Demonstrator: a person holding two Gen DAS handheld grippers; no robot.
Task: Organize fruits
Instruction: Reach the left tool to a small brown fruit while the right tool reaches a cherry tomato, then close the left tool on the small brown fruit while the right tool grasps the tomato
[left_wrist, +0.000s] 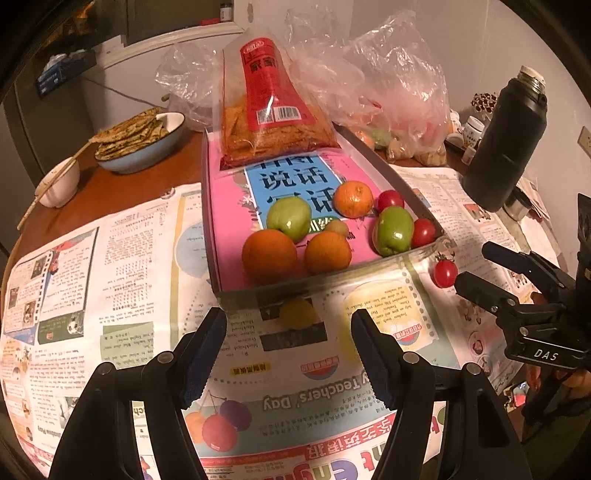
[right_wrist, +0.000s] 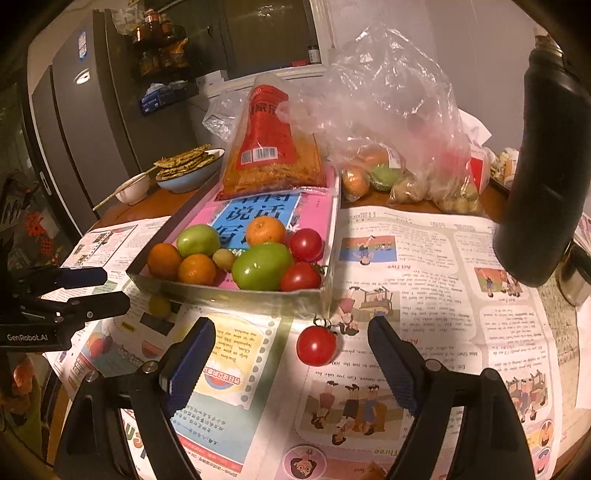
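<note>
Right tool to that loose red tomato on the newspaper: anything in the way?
Nothing visible. The right tool is open, and the red tomato lies on bare newspaper just ahead, outside the tray's near wall.

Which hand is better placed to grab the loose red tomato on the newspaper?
Right. The red tomato lies just ahead of the open right tongs; the left tongs face a small yellow fruit instead.

The left tool hangs with fingers spread above a small yellow fruit lying just outside the tray of fruit.
</note>
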